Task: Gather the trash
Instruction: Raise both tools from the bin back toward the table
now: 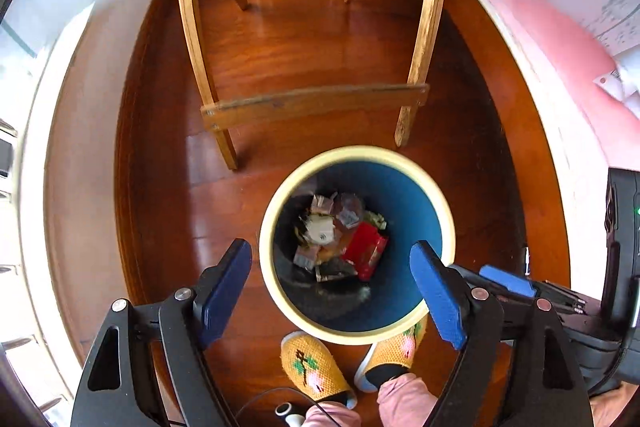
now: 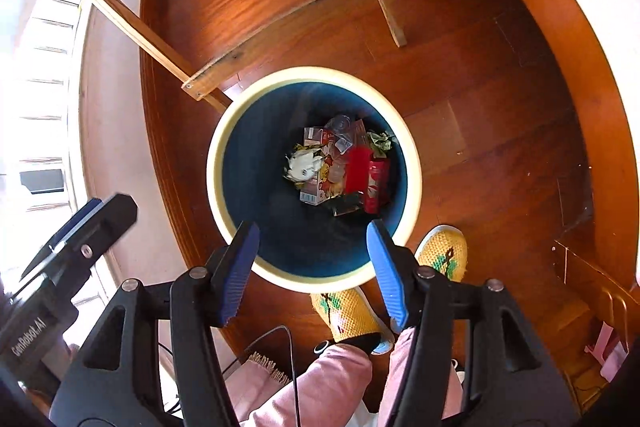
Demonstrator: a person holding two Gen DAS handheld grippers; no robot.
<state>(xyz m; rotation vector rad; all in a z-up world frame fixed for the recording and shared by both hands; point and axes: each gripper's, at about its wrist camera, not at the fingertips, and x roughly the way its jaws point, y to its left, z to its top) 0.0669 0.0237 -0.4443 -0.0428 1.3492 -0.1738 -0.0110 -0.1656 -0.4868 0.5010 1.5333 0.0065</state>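
Two tongs (image 1: 334, 281) (image 2: 314, 267) spread apart, empty, above trash bin (image 2: 224, 131), wooden floor (image 2: 480, 67), chair legs (image 1: 420, 39).

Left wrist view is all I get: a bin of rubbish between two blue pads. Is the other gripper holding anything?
Observer: No. The right gripper is open, with nothing between its fingers, and it hangs over the near rim of the trash bin.
Operator: Anything on the floor behind the slippers?
Observer: Yes, a fringed rug edge lies beside the pink trouser leg.
Operator: What does my gripper look like from over there?
Observer: The left gripper shows side-on, and its body carries white lettering reading GenRobot.AI.
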